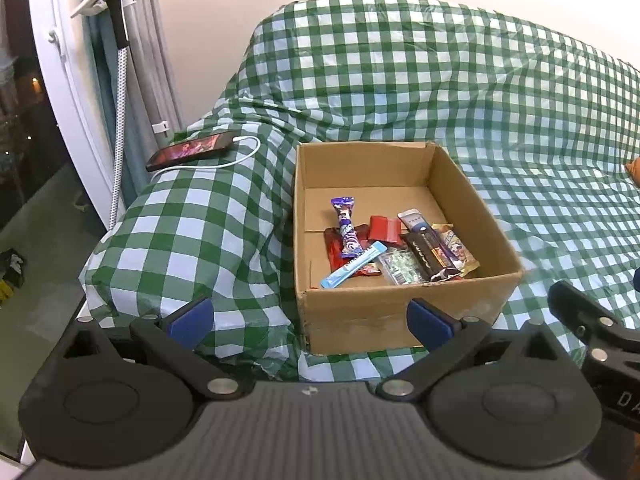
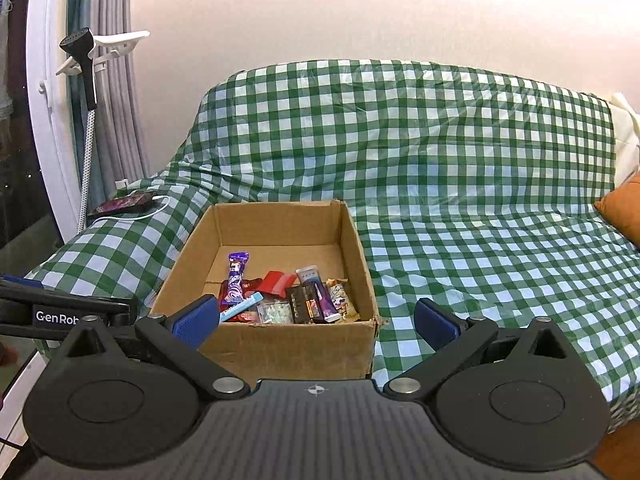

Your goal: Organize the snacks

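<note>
An open cardboard box (image 1: 400, 312) (image 2: 288, 344) sits on a sofa draped in green checked cloth (image 1: 520, 120) (image 2: 480, 200). Several wrapped snacks lie in its near half: a purple bar (image 1: 346, 224) (image 2: 236, 278), a light blue stick (image 1: 354, 264) (image 2: 242, 306), a red packet (image 1: 385, 229) (image 2: 278, 282), a dark bar (image 1: 430, 254) (image 2: 306, 304) and a clear bag (image 1: 400, 266). My left gripper (image 1: 310, 320) stands open just before the box's near wall, holding nothing. My right gripper (image 2: 316, 320) is open too, at the box's near right corner, with nothing between its fingers.
A phone (image 1: 192, 150) (image 2: 122, 204) on a white charging cable rests on the covered sofa arm left of the box. An orange cushion (image 2: 624, 208) lies at the far right. A garment steamer (image 1: 110, 4) and curtains stand at the left by the window.
</note>
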`<action>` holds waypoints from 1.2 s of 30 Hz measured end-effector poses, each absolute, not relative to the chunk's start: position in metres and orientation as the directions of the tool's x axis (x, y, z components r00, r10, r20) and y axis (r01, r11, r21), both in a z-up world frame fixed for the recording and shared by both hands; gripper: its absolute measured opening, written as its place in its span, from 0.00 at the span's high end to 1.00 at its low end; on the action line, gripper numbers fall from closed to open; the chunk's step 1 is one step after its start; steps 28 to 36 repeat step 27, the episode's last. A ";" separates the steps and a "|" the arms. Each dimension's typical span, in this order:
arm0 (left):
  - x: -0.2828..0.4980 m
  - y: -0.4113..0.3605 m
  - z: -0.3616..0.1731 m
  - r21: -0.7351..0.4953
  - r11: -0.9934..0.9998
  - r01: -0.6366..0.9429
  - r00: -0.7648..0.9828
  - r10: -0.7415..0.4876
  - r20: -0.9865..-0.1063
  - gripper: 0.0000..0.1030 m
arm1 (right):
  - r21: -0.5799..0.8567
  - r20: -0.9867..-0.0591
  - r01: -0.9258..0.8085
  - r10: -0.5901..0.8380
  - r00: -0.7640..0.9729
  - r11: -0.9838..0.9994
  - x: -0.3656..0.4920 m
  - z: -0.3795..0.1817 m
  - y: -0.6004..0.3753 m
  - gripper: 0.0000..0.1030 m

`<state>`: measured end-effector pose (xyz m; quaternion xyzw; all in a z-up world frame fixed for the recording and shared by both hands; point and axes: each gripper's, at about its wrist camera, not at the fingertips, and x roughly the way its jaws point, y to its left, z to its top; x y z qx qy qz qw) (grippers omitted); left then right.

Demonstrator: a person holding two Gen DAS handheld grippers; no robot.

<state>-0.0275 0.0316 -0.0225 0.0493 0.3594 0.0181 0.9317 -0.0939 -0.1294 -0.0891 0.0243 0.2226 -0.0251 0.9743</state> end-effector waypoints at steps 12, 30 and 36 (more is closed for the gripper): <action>-0.025 0.029 -0.027 0.110 0.994 0.024 0.735 0.057 -0.675 0.00 | 0.032 -0.428 0.035 -0.018 0.903 0.999 -0.094 -0.091 -0.125 0.00; -0.026 0.030 -0.028 0.109 0.994 0.023 0.743 0.056 -0.667 0.00 | 0.043 -0.450 0.027 -0.004 0.893 0.999 -0.089 -0.096 -0.124 0.00; -0.026 0.030 -0.028 0.109 0.994 0.023 0.743 0.056 -0.667 0.00 | 0.043 -0.450 0.027 -0.004 0.893 0.999 -0.089 -0.096 -0.124 0.00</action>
